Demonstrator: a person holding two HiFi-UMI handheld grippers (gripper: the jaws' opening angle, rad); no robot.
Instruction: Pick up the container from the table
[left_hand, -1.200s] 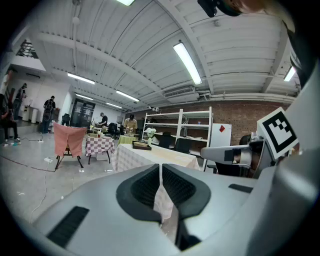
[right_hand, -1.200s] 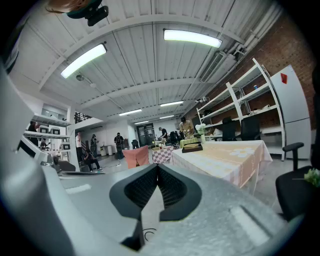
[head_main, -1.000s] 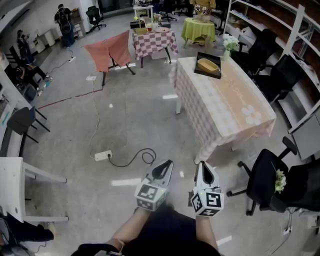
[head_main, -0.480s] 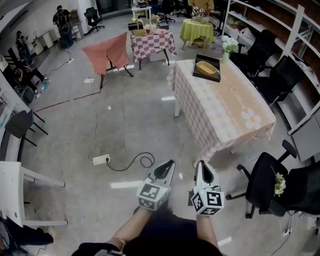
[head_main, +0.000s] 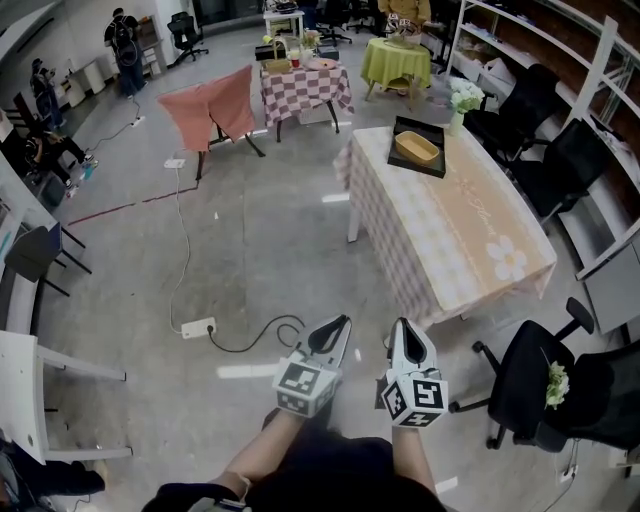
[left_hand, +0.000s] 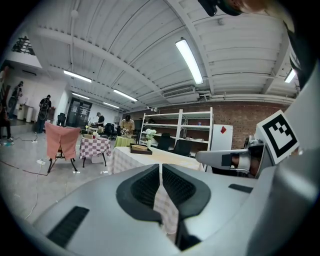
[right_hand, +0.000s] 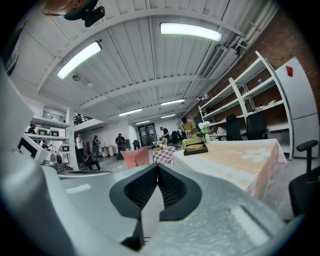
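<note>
**Both Grippers Closed; Container at the Far End of the Worktop**

The left gripper (head_main: 338, 325) and right gripper (head_main: 402, 326) are hovering side by side above the floor at 6 o'clock. Both pairs of jaws are pressing together on nothing. The tan oval container (head_main: 417, 147) is sitting in a black tray (head_main: 402, 127) at 1 o'clock, on the far end of the cloth-covered worktop (head_main: 470, 240).

both forearms reach forward at waist height, side by side, the left gripper (head_main: 334, 330) and right gripper (head_main: 404, 334) pointing nearly level, each with its jaws pressed together on nothing
</note>
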